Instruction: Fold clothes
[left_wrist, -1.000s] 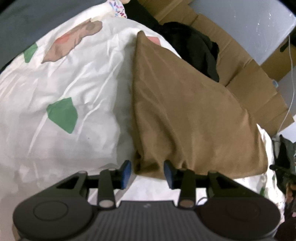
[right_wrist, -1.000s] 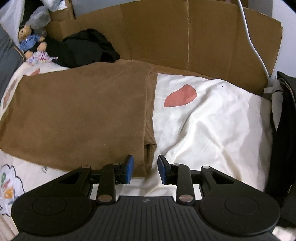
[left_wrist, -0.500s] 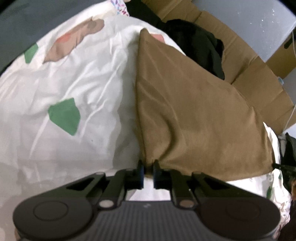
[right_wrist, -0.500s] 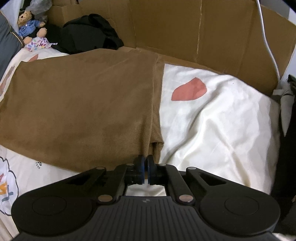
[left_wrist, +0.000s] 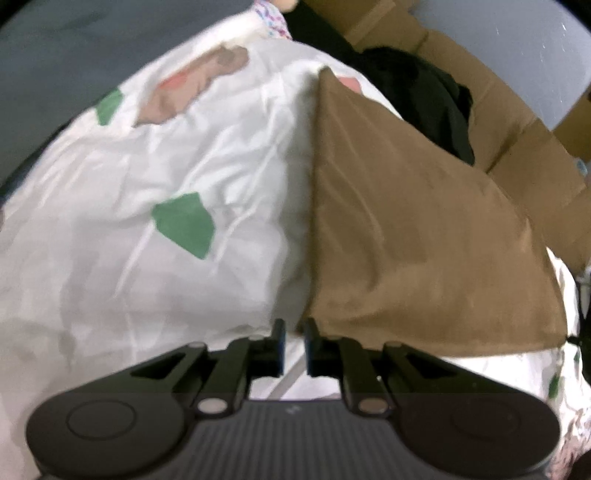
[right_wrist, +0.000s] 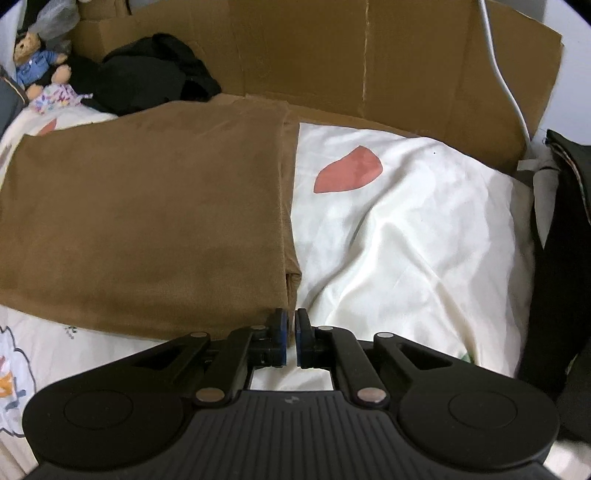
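A brown garment lies folded flat on a white bedsheet with coloured patches. In the left wrist view my left gripper pinches the garment's near left corner; its jaws are opening slightly, the corner still caught between the blue pads and pulled up a little. The right wrist view shows the same brown garment on the white sheet. My right gripper is shut on its near right corner, where the folded edge ends.
Cardboard sheets stand along the far side of the bed. A heap of black clothing and a teddy bear lie at the back left. A white cable hangs down the cardboard. Dark fabric borders the right.
Both grippers went from open beside the garment's near corners to closed on them. The left one has since lifted its corner a little and its pads stand slightly wider.
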